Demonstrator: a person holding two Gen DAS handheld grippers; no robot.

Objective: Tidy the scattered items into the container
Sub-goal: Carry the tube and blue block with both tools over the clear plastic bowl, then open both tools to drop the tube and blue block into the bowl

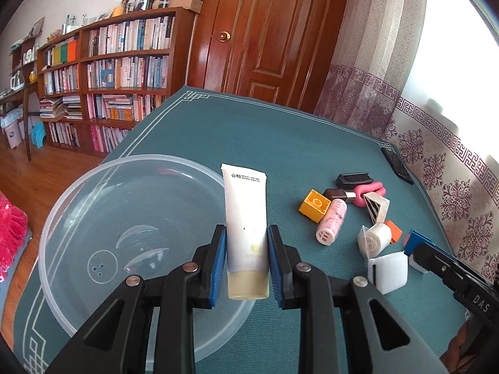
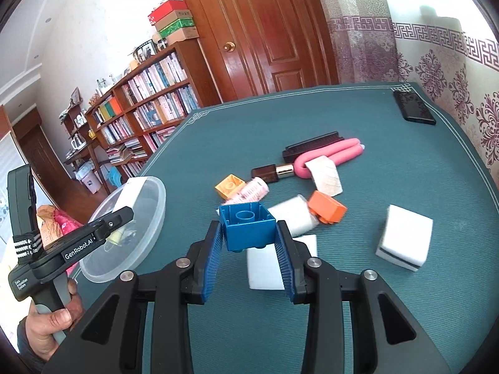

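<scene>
The left gripper [image 1: 246, 265] has its two blue-padded fingers closed against the sides of a white tube [image 1: 245, 227], which stands upright between them with its beige cap at the bottom and its crimped end at the top. The tube hangs over the near right rim of a clear plastic bowl [image 1: 62, 205], which sits on the teal tablecloth [image 1: 280, 131] with nothing else visible in it.

The right gripper [image 2: 248, 243] holds a blue toy brick [image 2: 246, 229] between its ribbed blue fingers, hollow side up, lifted just above a flat white pad [image 2: 265, 268] lying on the cloth.

Beyond the brick, the scattered items lie in a loose cluster: a roll of white gauze [image 2: 294, 218] touching an orange brick [image 2: 327, 208], a pink hair roller [image 2: 254, 191] beside a yellow brick [image 2: 229, 185], a brown bottle with a silver neck [image 2: 271, 171], a bent pink foam stick [image 2: 330, 155] and a black comb [image 2: 312, 145] behind it. A white sponge block with a dark stripe [image 2: 404, 240] sits apart to the right. A black phone [image 2: 413, 109] lies near the far right corner of the table.

In the right wrist view, a hand [image 2: 46, 327] grips the handle of the left gripper, with the bowl behind it.
</scene>
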